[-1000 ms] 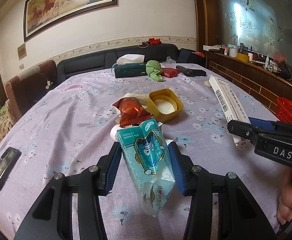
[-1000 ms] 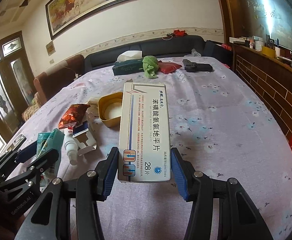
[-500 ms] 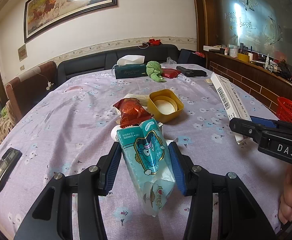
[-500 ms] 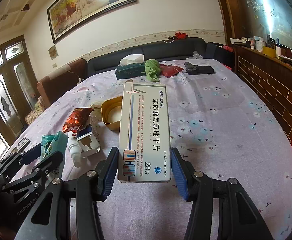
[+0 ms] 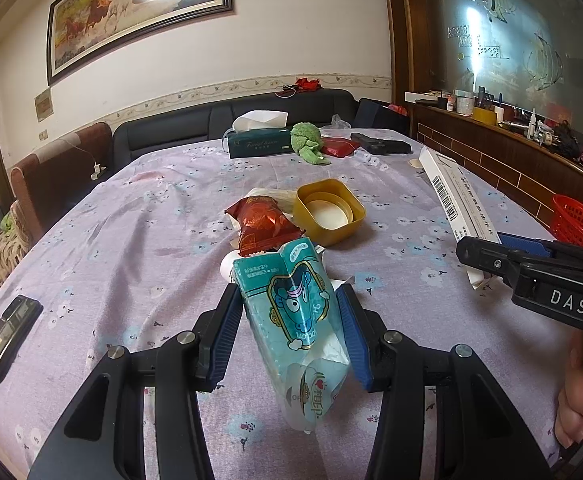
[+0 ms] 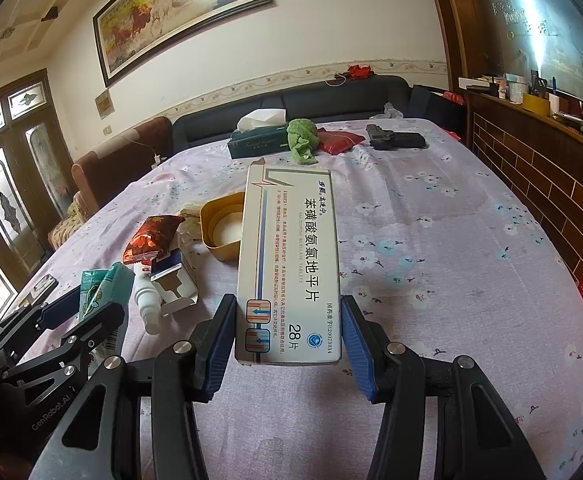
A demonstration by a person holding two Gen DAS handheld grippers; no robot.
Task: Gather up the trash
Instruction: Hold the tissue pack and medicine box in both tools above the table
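Observation:
My left gripper point(image 5: 289, 304) is shut on a teal tissue packet point(image 5: 291, 308) and holds it above the purple flowered tablecloth point(image 5: 131, 240). My right gripper point(image 6: 289, 316) is shut on a white medicine box point(image 6: 289, 260) with blue Chinese print; the box also shows in the left wrist view point(image 5: 451, 196). On the table lie a red snack wrapper point(image 5: 263, 224), a yellow square lid point(image 5: 329, 212), a small white bottle point(image 6: 147, 300) and an open small carton point(image 6: 175, 280). A red basket point(image 5: 581, 220) stands at the right edge.
At the far end stand a green tissue box point(image 5: 259, 140), a green cloth point(image 5: 307, 142), a red pouch point(image 5: 339, 146) and a black object point(image 5: 379, 146). A dark remote point(image 5: 3, 336) lies at the left edge. A brick-faced counter point(image 6: 551, 168) runs along the right.
Both grippers have risen slightly with their loads held. Nothing on the table has moved.

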